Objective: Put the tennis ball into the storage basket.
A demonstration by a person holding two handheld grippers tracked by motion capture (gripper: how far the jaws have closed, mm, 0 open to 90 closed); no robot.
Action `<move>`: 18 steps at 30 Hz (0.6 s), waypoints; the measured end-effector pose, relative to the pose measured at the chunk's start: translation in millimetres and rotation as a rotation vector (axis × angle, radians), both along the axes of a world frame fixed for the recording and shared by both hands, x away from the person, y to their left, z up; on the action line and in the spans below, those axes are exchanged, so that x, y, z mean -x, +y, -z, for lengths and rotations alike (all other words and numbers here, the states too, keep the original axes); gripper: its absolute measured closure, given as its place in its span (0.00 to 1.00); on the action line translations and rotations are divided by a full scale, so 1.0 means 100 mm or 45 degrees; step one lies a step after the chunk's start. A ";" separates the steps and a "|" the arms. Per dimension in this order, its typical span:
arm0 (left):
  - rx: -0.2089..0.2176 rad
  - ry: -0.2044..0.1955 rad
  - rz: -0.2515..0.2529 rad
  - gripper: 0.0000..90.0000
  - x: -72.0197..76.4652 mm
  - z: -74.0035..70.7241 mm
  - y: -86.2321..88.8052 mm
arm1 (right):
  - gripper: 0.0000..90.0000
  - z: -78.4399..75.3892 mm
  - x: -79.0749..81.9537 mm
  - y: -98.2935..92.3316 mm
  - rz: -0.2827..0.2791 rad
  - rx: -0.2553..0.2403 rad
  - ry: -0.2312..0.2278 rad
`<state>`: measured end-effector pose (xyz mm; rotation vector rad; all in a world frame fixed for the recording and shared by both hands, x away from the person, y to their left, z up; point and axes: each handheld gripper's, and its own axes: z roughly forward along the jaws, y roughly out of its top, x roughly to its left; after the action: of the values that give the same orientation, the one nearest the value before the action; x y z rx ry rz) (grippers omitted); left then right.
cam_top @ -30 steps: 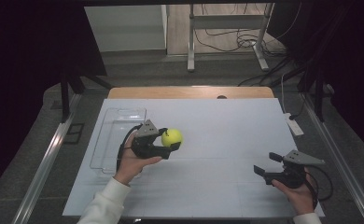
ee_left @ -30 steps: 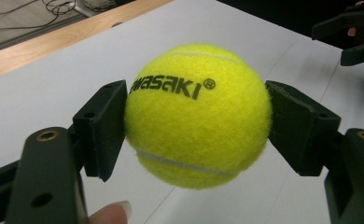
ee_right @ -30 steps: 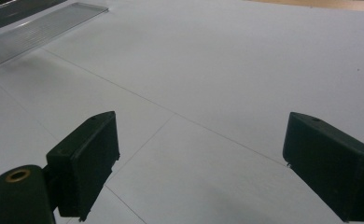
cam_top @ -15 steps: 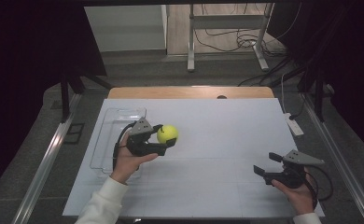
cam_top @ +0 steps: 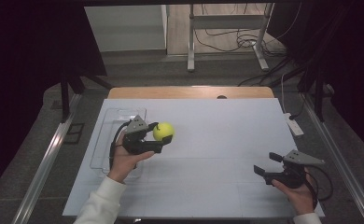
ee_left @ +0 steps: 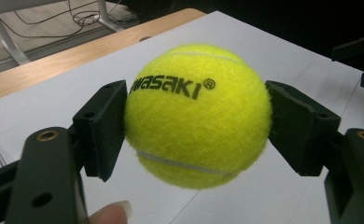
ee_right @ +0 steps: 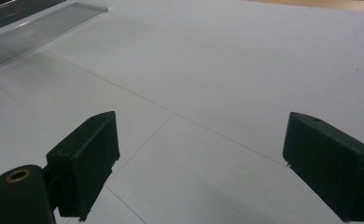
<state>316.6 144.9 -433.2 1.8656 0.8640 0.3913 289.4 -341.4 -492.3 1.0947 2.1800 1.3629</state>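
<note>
A yellow tennis ball with black lettering is held above the white table top, left of its middle. My left gripper is shut on it, one black pad pressing each side. The left gripper view shows the ball close up between the pads of my left gripper, with a fingertip at the bottom edge. My right gripper sits low near the front right of the table, held by a hand. Its jaws stand wide open with only bare table between them, as the right gripper view shows.
A clear plastic tray lies on the table's left side, just left of the held ball, and appears far off in the right gripper view. A small white device rests at the right edge. A wooden strip borders the back.
My left gripper has carried the ball a little to the left, towards the tray. The right gripper has stayed where it was.
</note>
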 end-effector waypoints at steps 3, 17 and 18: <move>0.001 0.002 -0.010 0.29 -0.01 0.00 0.02 | 0.12 0.00 0.00 0.00 -0.001 0.000 -0.001; 0.017 -0.004 -0.084 0.29 -0.05 0.01 0.16 | 0.12 -0.01 0.01 0.02 -0.006 0.004 -0.002; 0.017 -0.004 -0.084 0.29 -0.05 0.01 0.16 | 0.12 -0.01 0.01 0.02 -0.006 0.004 -0.002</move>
<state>321.3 160.7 -434.0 1.8276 0.9255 0.4279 288.8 -339.6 -491.7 1.0879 2.1844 1.3614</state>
